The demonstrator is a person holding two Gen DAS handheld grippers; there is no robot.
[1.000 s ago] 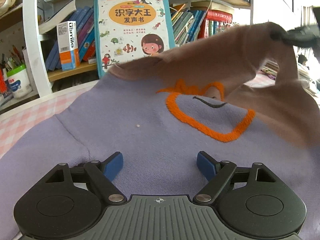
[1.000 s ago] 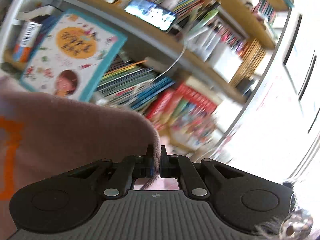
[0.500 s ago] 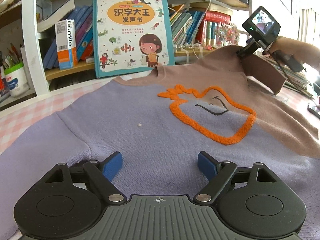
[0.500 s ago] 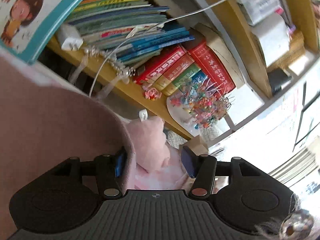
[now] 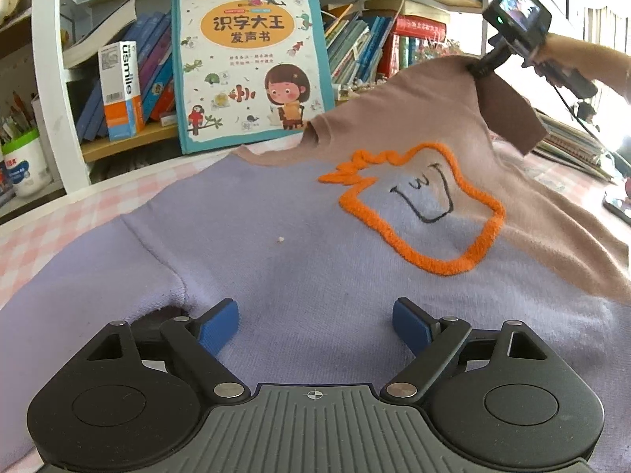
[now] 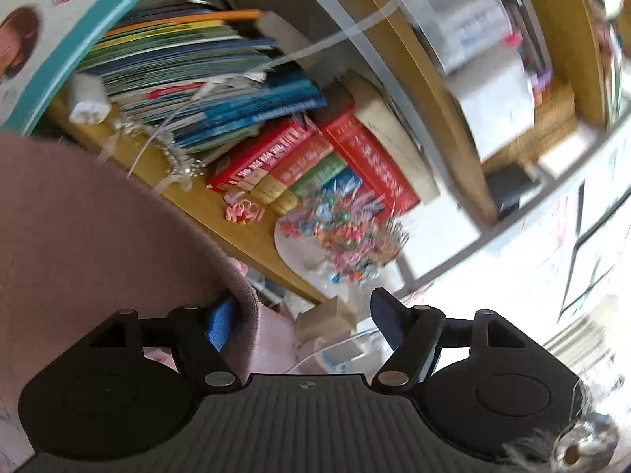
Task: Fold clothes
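A lavender and tan sweater [image 5: 276, 268] with an orange outline patch [image 5: 426, 213] lies spread on the table. My left gripper [image 5: 315, 323] hovers open just above its lavender front, with nothing between the blue pads. At the far right my right gripper [image 5: 475, 67] is up in the air at the tan sleeve [image 5: 508, 114], whose dark cuff hangs down. In the right wrist view the right gripper [image 6: 303, 321] has its jaws opening. The sleeve cloth [image 6: 98, 236] drapes over its left finger and is not pinched.
A bookshelf stands behind the table with a large picture book [image 5: 248, 63], a white and orange box [image 5: 120, 86] and red books [image 6: 355, 157]. A pink checked tablecloth [image 5: 47, 228] shows at the left. A book stack [image 5: 572, 146] and a phone [image 5: 619, 203] lie at the right.
The right gripper went from shut on the sleeve to open while carrying it out to the right, off the sweater's front. The orange patch is now uncovered. The left gripper stayed put.
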